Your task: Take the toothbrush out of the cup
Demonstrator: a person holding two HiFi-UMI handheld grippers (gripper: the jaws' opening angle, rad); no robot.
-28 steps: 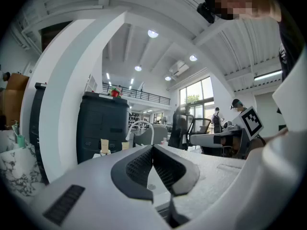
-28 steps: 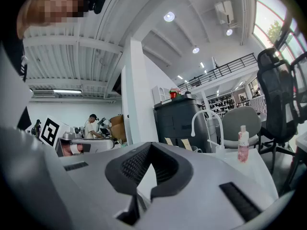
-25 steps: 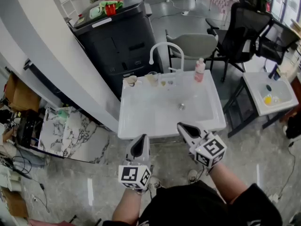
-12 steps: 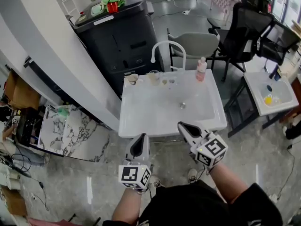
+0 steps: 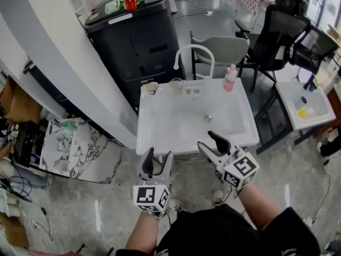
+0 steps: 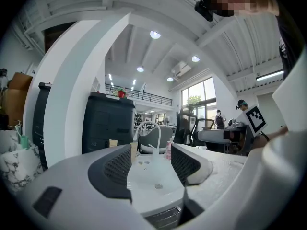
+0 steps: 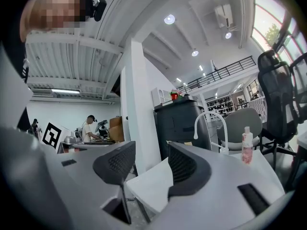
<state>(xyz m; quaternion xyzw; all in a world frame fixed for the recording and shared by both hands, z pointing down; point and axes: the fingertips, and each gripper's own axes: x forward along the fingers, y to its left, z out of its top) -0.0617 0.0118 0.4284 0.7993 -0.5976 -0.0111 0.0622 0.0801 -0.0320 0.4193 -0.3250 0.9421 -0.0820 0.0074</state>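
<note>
A white sink (image 5: 160, 137) stands ahead with a curved faucet (image 5: 194, 53) at its back. On the back rim are a clear cup (image 5: 176, 86), a small tan cup (image 5: 152, 87) and a pink bottle (image 5: 229, 78). No toothbrush can be made out at this distance. My left gripper (image 5: 158, 154) hovers just short of the sink's front edge, its jaws opening with nothing between them (image 6: 151, 164). My right gripper (image 5: 206, 140) reaches over the front rim, jaws also opening and empty (image 7: 149, 163). Both point level toward the sink.
A black cabinet (image 5: 133, 36) stands behind the sink beside a white pillar (image 5: 53, 52). A grey chair (image 5: 221, 49) and a black office chair (image 5: 277, 31) are at the back right. There is a small white table (image 5: 306, 103) on the right and a marble slab (image 5: 74, 148) on the left.
Both grippers went from shut to open. Both hands have edged forward toward the sink's front edge.
</note>
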